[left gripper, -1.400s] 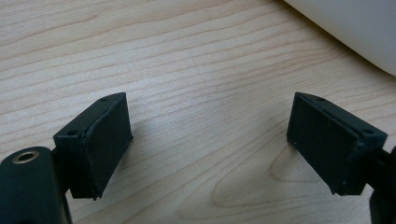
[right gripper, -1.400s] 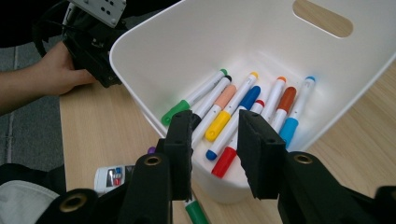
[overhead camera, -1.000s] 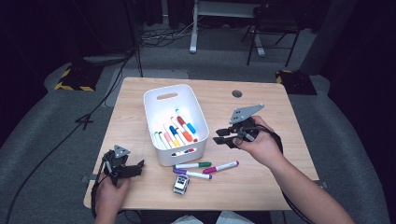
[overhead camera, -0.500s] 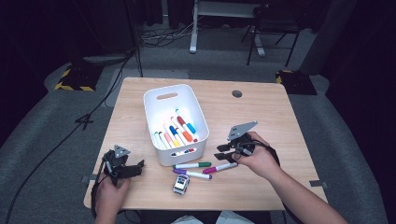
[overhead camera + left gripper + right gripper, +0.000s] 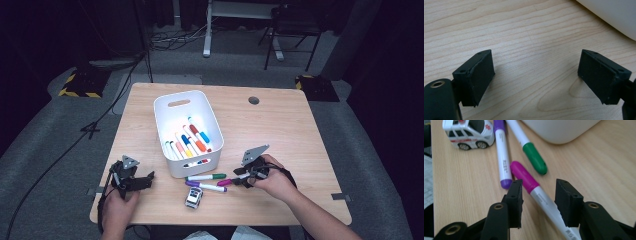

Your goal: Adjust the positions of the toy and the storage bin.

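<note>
High view, items by size. Table (image 5: 280, 130): pale wood, rectangular, with a small dark round hole near its far right edge.

Bin (image 5: 187, 131): white, rounded, with a handle slot at the far end; stands left of the table's centre. Markers in several colours lie heaped at its near end.

Left gripper (image 5: 148, 178): held in the left hand at the near left corner, well apart from the markers. In the left gripper view its jaws stand wide over bare wood with nothing between them; the bin's white wall crosses the top right corner.

Right gripper (image 5: 239, 179): held in the right hand near the front of the table, right of the loose markers, its grey plate on top. In the right gripper view its jaws stand part open and have just been opening; the pink marker (image 5: 541, 197) lies between them on the table, its pink cap pointing away past the pads. The pads flank the white barrel with a gap on each side.

Green marker (image 5: 206, 177): lies just in front of the bin, cap to the right. In the right gripper view it lies just beyond the pink one.

Purple marker (image 5: 206, 186): lies near and roughly parallel to the green one, on its near side.

Toy car (image 5: 194, 197): white, small, just in front of the purple marker.
</note>
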